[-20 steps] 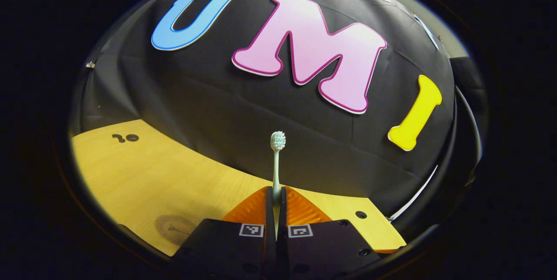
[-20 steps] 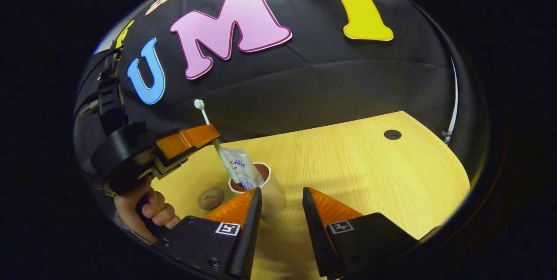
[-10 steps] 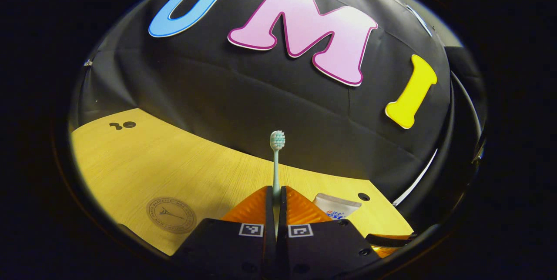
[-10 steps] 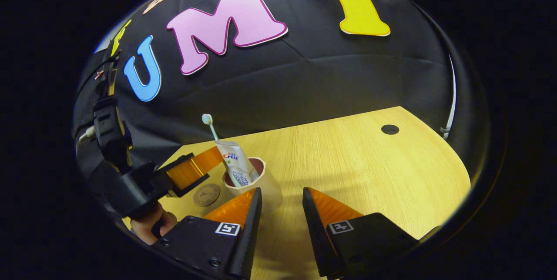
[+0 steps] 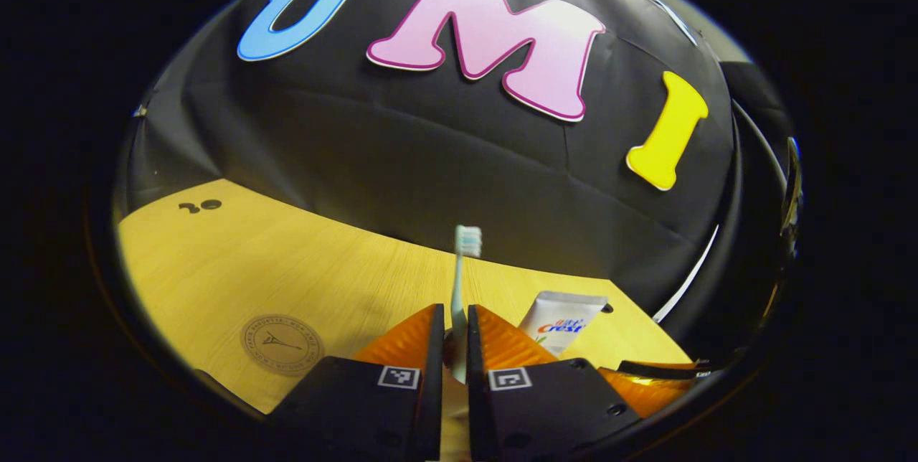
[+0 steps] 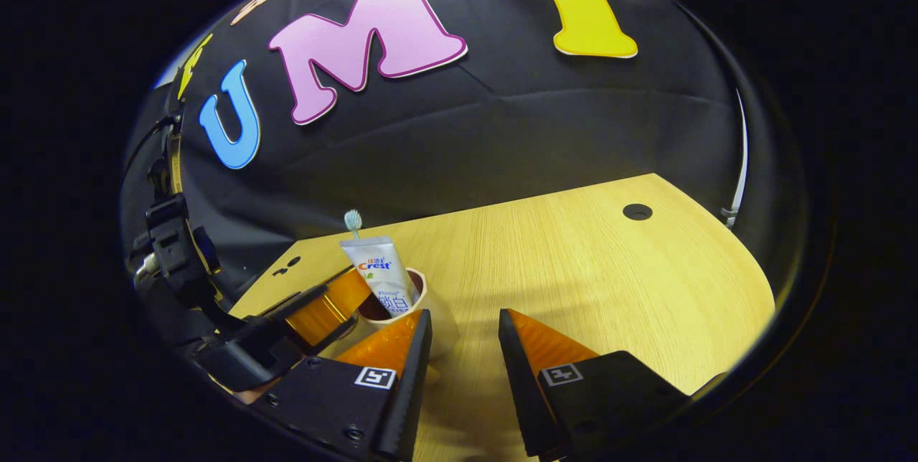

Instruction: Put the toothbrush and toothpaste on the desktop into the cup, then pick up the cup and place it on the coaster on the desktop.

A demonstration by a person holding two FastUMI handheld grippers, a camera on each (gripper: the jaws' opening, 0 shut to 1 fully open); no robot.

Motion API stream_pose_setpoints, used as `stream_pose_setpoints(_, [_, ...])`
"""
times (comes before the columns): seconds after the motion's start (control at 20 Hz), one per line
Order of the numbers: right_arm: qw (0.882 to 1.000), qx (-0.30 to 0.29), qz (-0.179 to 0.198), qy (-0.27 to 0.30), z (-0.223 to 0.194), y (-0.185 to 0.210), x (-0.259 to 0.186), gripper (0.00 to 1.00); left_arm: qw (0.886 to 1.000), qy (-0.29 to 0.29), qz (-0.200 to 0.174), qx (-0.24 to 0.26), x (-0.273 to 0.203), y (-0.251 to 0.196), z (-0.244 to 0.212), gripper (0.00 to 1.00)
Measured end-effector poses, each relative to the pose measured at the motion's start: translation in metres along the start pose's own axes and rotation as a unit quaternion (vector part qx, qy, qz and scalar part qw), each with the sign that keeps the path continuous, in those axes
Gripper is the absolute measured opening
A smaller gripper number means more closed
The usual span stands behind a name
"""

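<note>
Right now the left gripper [image 5: 451,336] has its fingers slightly parted around the toothbrush [image 5: 459,283]; a thin gap shows on each side of the handle, so it looks let go or nearly so, not clamped. The brush stands upright between the fingers, long axis along them, bristle head up, pale mint handle with a white-and-teal head. In the right gripper view its head [image 6: 352,219] pokes up behind the toothpaste [image 6: 379,274], a white tube standing cap-down in the cup [image 6: 419,290], so both items seem to be in the cup. The cup is light-coloured with a dark inside and sits on the wooden desktop [image 6: 609,268]. The right gripper [image 6: 462,336] is spread wide, holding nothing, cup just ahead and left of its left finger. The coaster [image 5: 281,344], a round brown disc, lies flat on the desktop to the left of the left gripper. Next, probably, a cup grasp; the right gripper is nearer and ready.
</note>
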State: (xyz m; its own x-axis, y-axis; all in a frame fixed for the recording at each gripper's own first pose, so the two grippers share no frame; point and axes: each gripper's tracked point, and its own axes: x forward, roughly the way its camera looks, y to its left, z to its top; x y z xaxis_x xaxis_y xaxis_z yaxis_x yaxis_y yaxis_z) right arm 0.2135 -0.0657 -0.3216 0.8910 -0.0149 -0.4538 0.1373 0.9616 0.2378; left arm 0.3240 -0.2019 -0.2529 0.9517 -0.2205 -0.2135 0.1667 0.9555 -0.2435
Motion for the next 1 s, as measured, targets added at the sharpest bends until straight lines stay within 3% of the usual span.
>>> stream_pose_setpoints(0.1, [1.0,-0.002,-0.001,0.0,0.001,0.0,-0.001,0.59,1.0,0.015,0.008,0.012,-0.002,0.004,-0.013,0.54])
stream_pose_setpoints(0.15, [1.0,-0.003,0.0,0.001,0.001,0.0,-0.002,0.59,1.0,0.02,0.007,0.008,-0.005,0.005,-0.019,0.59])
stream_pose_setpoints(0.2, [1.0,-0.004,0.002,0.003,0.001,0.0,-0.003,0.59,1.0,0.014,0.007,0.003,-0.01,0.005,-0.016,0.51])
stream_pose_setpoints(0.25, [1.0,-0.003,0.004,0.006,0.0,0.001,-0.005,0.58,1.0,0.011,0.007,0.0,-0.013,0.007,-0.015,0.66])
stream_pose_setpoints(0.3, [1.0,-0.001,0.007,0.015,-0.003,0.002,-0.006,0.58,1.0,0.012,0.007,-0.002,-0.019,0.009,-0.013,0.59])
stream_pose_setpoints(0.65, [0.991,0.004,0.045,0.123,-0.016,0.019,-0.028,0.58,1.0,-0.005,0.005,-0.013,-0.083,0.028,0.012,0.72])
stream_pose_setpoints(0.7, [0.988,0.008,0.046,0.144,-0.018,0.021,-0.03,0.49,1.0,-0.007,0.01,-0.012,-0.096,0.034,0.016,0.73])
stream_pose_setpoints(0.75, [0.985,0.011,0.045,0.166,-0.018,0.022,-0.031,0.6,1.0,-0.006,0.016,-0.012,-0.109,0.041,0.019,0.75])
stream_pose_setpoints(0.8, [0.981,0.011,0.043,0.186,-0.021,0.023,-0.031,0.63,1.0,-0.006,0.024,-0.011,-0.123,0.048,0.021,0.76])
stream_pose_setpoints(1.0, [0.969,-0.017,0.041,0.242,-0.027,0.032,-0.03,0.64,0.999,0.002,0.042,-0.014,-0.178,0.073,0.027,0.77])
